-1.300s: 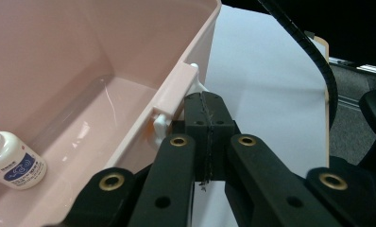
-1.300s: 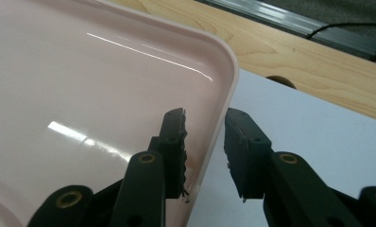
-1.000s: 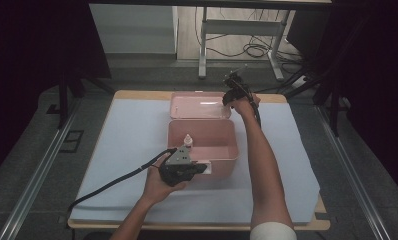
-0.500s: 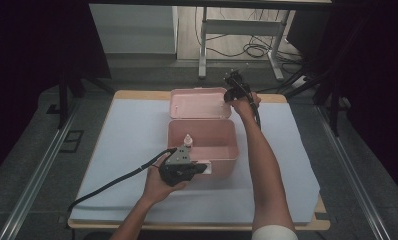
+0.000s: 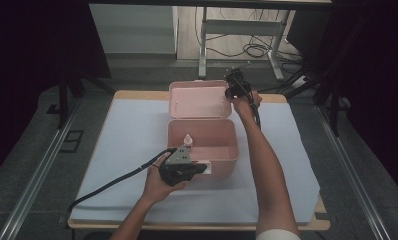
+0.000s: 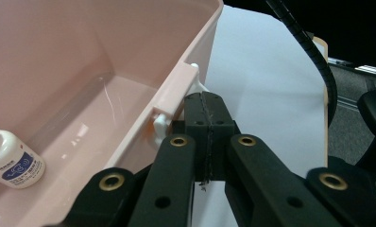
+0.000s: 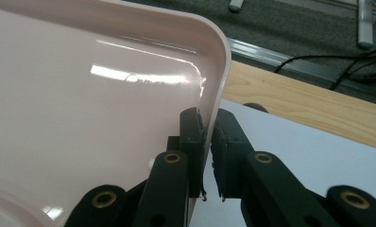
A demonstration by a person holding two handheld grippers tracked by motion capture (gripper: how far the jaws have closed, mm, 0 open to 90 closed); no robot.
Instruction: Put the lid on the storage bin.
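The lid [image 5: 199, 100] of the pink box [image 5: 203, 145] is now raised higher behind it, its edge pinched by the right gripper [image 7: 207, 156], whose jaws have just been closing (the left gripper [image 6: 209, 137] is pressed together beside the front latch [image 6: 195, 82]), so opening seems nearly finished.

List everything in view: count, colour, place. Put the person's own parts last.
Pink plastic box: one, pink, middle of the table, open.
Pink hinged lid: one, pink, raised behind the box.
Small white bottle: one, white with a blue label, inside the box.
Light blue mat: one, covering the wooden table.
Left gripper: one, black, jaws shut at the box's front latch.
Right gripper: one, black, jaws have just been closing on the lid's edge.
Forearms: two, entering from below.
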